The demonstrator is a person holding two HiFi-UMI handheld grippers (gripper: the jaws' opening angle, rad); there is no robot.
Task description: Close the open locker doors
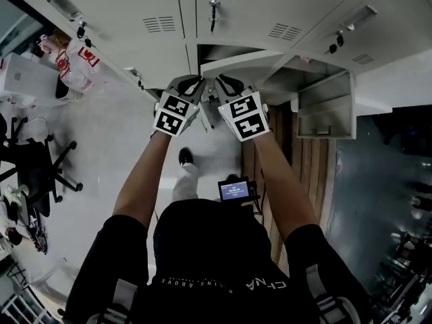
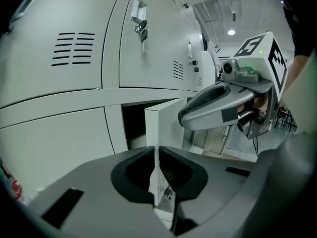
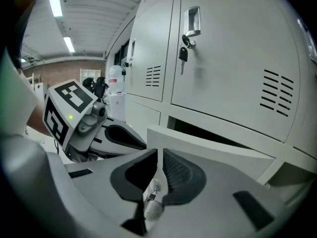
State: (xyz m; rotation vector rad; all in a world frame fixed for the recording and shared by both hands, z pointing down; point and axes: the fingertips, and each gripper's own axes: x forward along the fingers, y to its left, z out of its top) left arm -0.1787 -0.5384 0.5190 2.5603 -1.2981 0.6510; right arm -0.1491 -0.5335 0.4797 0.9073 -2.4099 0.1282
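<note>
The task's thing here is the open door [image 2: 166, 125] in the lower row of the locker bank [image 1: 121, 19], below the shut upper doors. It stands ajar and straight ahead of both tools. A dark slot of locker mouth shows on its left side. Its panel runs off to the right, so I judge that the hinge is on the right and the free edge, which stands upright, is on the left.

The left gripper [image 1: 191, 83] and the right gripper [image 1: 226, 83] are held side by side, just short of that free edge. Each has its jaws drawn together to a thin slit with nothing pinched between them. Through each slit only the door's face shows beyond the tips, with a small key [image 2: 167, 193] hanging low on it.

The left gripper sits nearest the free edge, and the right one faces the outer panel a little toward the hinge. I cannot tell whether either tip is touching the metal.

The coming move, as I read it, is a push forward and slightly rightward near the free edge to swing the panel flush.

A second open door [image 1: 325, 110] hangs well apart at the right end of the bank, nearer the right arm, and is not yet dealt with
</note>
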